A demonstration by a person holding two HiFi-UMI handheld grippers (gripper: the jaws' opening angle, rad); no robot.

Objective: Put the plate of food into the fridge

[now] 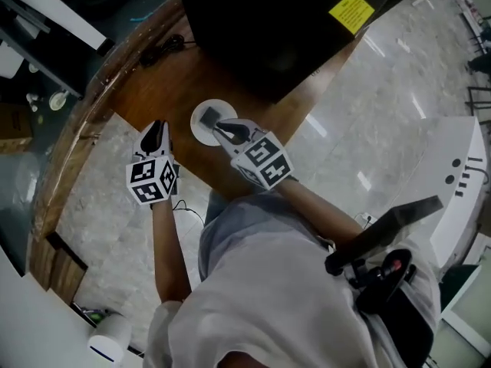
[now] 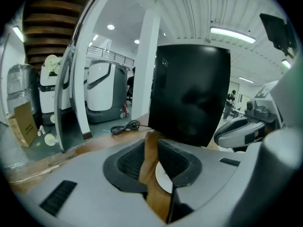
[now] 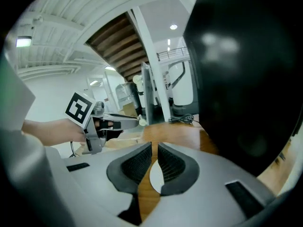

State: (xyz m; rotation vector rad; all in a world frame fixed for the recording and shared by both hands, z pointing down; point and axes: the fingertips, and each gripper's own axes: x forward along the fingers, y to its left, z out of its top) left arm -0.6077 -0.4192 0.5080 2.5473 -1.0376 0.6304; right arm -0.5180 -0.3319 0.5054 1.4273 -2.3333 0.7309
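No word or number can be read. A yellow label [image 1: 351,11] on the black fridge [image 1: 276,29] carries dark print too small to make out. The left marker cube [image 1: 152,181] and right marker cube [image 1: 263,159] bear black-and-white square patterns, not letters. Dark marks [image 1: 460,176] on a white machine [image 1: 441,205] at the right form no legible text.
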